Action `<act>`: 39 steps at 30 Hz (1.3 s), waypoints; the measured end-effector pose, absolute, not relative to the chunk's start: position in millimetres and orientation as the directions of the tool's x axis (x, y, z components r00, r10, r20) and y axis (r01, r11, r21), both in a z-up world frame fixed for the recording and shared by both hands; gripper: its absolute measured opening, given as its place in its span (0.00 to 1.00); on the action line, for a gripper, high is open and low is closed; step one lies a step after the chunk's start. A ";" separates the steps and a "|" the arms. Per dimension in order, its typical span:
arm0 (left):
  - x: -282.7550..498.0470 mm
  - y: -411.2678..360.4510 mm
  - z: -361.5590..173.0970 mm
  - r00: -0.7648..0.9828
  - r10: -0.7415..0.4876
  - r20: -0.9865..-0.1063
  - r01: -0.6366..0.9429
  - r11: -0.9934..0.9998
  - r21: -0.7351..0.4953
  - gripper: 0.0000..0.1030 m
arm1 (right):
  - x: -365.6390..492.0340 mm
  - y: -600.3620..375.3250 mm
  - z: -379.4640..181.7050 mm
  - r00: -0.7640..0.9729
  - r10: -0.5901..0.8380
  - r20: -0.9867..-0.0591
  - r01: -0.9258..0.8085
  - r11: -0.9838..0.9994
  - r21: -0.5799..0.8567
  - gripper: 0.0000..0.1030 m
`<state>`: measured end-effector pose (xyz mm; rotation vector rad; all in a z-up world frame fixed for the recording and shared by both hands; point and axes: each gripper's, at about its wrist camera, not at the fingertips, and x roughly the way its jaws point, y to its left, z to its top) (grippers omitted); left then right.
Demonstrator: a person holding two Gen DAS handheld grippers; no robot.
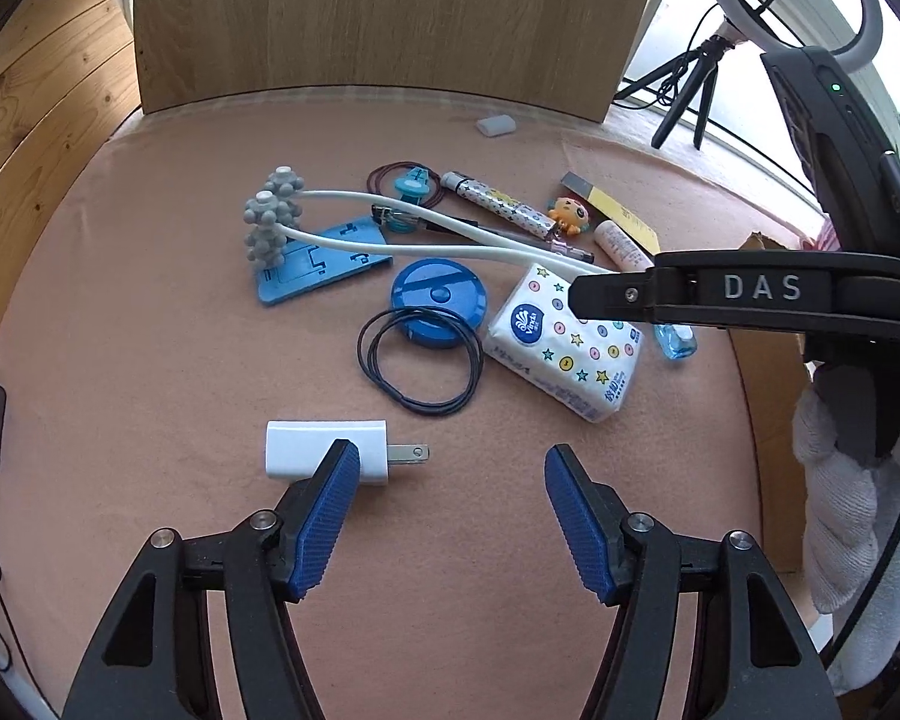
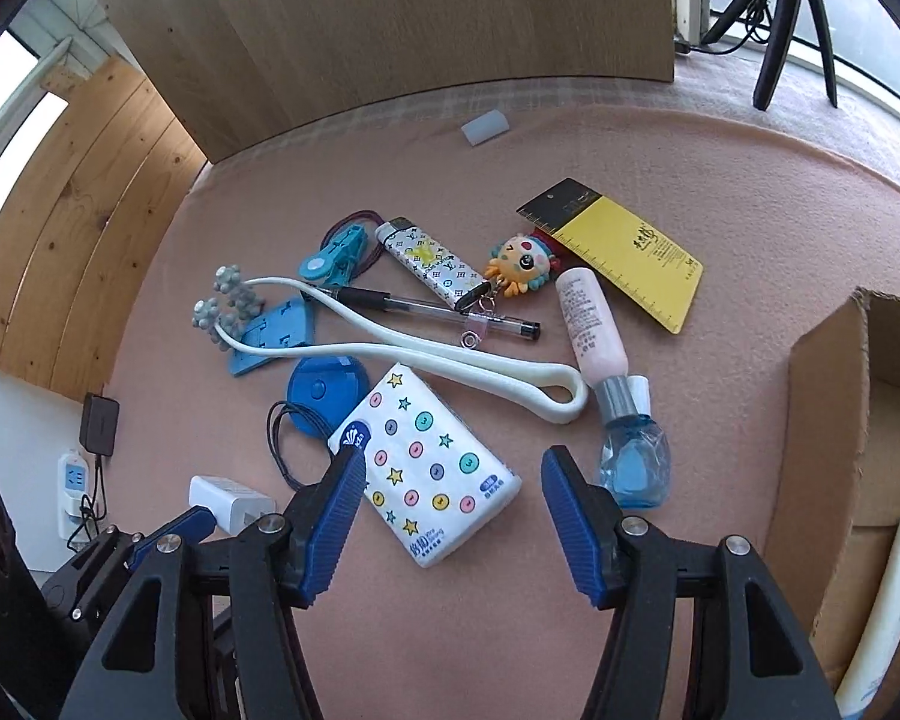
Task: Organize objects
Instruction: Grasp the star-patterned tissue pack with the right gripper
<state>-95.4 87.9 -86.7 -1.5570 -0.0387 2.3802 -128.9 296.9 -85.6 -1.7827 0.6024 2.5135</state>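
The left hand-held gripper stands with its jaws apart and nothing between its blue ribbed pads. One white rectangular plastic wall charger lies on the pink felt-covered table at about 10 o'clock from that gap, its near corner hidden behind the left pad; whether they touch cannot be told. The charger's long axis runs 9 to 3 o'clock, and its two metal prongs point to 3 o'clock.

The right hand-held gripper is also open and empty. One white soft tissue pack printed with coloured dots and stars lies between and under its fingertips, the left pad over the pack's near-left corner, the right pad clear of it. The pack's long axis runs from 11 to 5 o'clock.

At 2 o'clock from the right gripper, one small clear blue glass bottle lies just beside the right pad. One brown cardboard box stands open at 3 o'clock.
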 end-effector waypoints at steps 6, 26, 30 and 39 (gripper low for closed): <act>-93.1 93.5 -87.5 -0.366 0.267 -0.891 -0.244 -0.952 -0.185 0.66 | -151.4 289.7 -104.9 -0.292 -0.239 -0.926 -0.203 -0.931 0.305 0.56; -106.4 124.2 -112.0 -0.266 0.366 -0.892 -0.364 -0.895 -0.259 0.57 | -100.0 299.1 -115.7 -0.305 -0.402 -0.863 -0.286 -0.826 0.486 0.26; -116.4 123.8 -113.7 -0.249 0.392 -0.885 -0.359 -0.886 -0.292 0.58 | -100.5 301.5 -113.1 -0.317 -0.389 -0.865 -0.289 -0.829 0.479 0.26; -127.2 133.1 -119.1 -0.225 0.410 -0.884 -0.384 -0.871 -0.306 0.63 | -109.7 293.9 -118.3 -0.290 -0.387 -0.875 -0.279 -0.841 0.464 0.30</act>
